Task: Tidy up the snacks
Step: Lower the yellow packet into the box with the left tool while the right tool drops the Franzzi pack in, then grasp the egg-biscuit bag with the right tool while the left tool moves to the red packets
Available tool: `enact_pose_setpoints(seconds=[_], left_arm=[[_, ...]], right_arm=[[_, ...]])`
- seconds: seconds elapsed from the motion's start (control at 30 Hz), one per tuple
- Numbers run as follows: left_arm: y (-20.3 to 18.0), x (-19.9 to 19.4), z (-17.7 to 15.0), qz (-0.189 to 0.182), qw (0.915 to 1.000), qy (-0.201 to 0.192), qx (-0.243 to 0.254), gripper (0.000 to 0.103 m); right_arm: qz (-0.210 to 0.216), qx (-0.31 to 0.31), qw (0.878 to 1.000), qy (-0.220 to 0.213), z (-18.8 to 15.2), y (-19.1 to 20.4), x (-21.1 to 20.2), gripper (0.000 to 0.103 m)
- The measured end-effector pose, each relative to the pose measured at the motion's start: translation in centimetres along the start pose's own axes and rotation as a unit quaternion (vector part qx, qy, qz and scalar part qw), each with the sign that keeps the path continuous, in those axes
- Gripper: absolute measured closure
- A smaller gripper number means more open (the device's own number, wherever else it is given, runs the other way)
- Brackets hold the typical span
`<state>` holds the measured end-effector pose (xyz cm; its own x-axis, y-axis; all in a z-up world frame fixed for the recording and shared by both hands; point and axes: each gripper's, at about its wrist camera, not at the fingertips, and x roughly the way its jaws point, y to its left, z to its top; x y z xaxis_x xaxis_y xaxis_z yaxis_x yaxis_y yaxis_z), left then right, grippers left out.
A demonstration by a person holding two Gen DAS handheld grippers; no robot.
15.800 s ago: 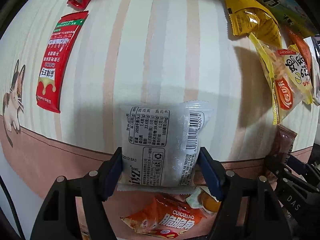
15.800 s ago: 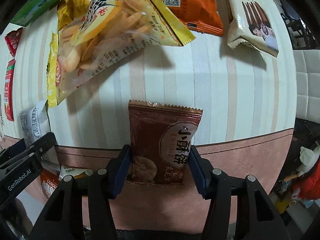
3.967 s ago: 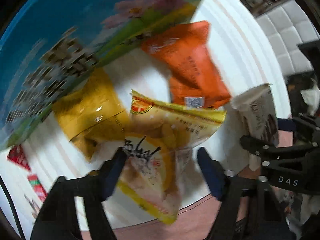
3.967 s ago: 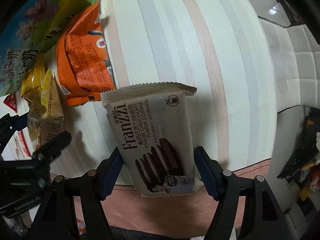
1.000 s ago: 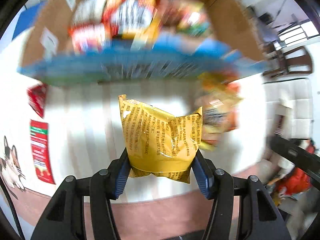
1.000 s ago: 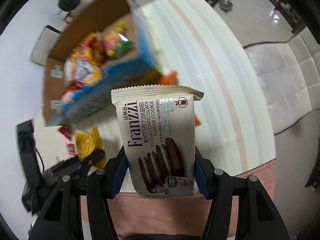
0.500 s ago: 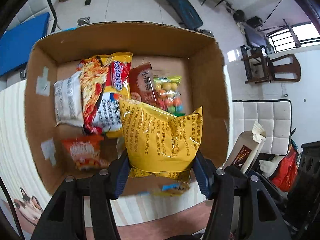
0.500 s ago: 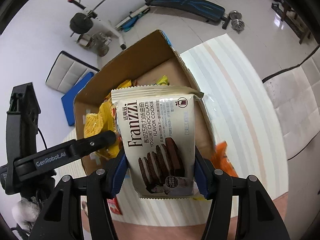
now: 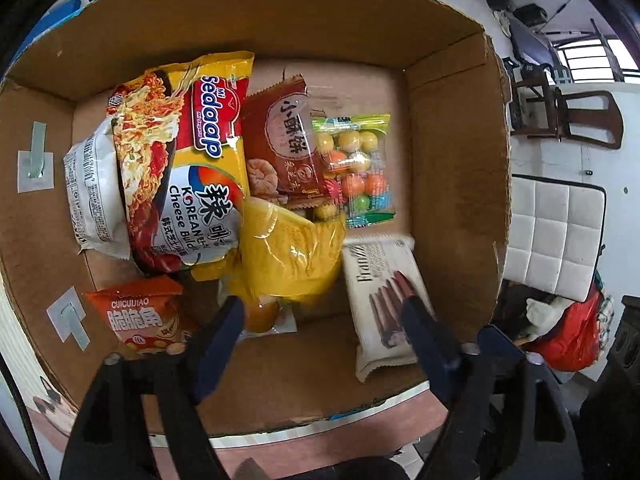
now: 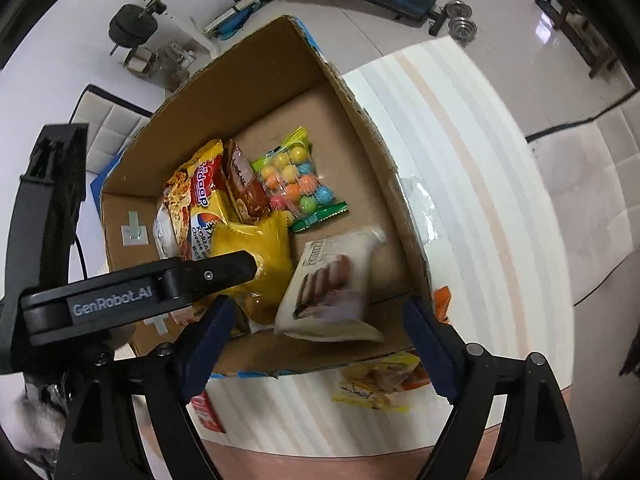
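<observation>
Now we hover over cardboard box [image 9: 452, 128], left gripper [image 9: 320, 328] and right gripper [image 10: 316, 320] jaws opening, empty; yellow bag [image 9: 292, 252] and cookie pack [image 10: 332, 284] dropping lower centre; keep spreading, lift straight.

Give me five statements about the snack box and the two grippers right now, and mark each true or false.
1. The yellow packet is in the cardboard box. True.
2. The left gripper clamps the yellow packet. False: its jaws are opening, clear of it.
3. The Franzzi cookie pack lies on the table. False: it is in the box.
4. The gumball bag is in the box. True.
5. The right gripper grips nothing. True: its jaws are opening.
</observation>
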<state>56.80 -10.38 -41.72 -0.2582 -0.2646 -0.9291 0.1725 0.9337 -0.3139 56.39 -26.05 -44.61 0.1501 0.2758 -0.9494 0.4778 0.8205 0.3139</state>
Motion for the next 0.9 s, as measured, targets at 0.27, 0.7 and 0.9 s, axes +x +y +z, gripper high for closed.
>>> enact_pose_setpoints(seconds=[0.27, 0.7, 0.9], left_arm=[[-0.2, -1.1, -0.8, 0.008, 0.9994, -0.034, 0.005, 0.018], [1.9, -5.9, -8.4, 0.083, 0.9789, -0.187, -0.001, 0.018], [2.7, -6.7, -12.5, 0.101, 0.9687, -0.227, -0.011, 0.018]], right_arm=[[-0.026, -0.027, 0.999, 0.004, -0.5, -0.1, -0.3, 0.012], [-0.074, -0.131, 0.988, -0.035, -4.0, 1.4, -2.6, 0.011], [-0.088, -0.168, 0.980, -0.067, -6.9, 2.4, -4.8, 0.011]])
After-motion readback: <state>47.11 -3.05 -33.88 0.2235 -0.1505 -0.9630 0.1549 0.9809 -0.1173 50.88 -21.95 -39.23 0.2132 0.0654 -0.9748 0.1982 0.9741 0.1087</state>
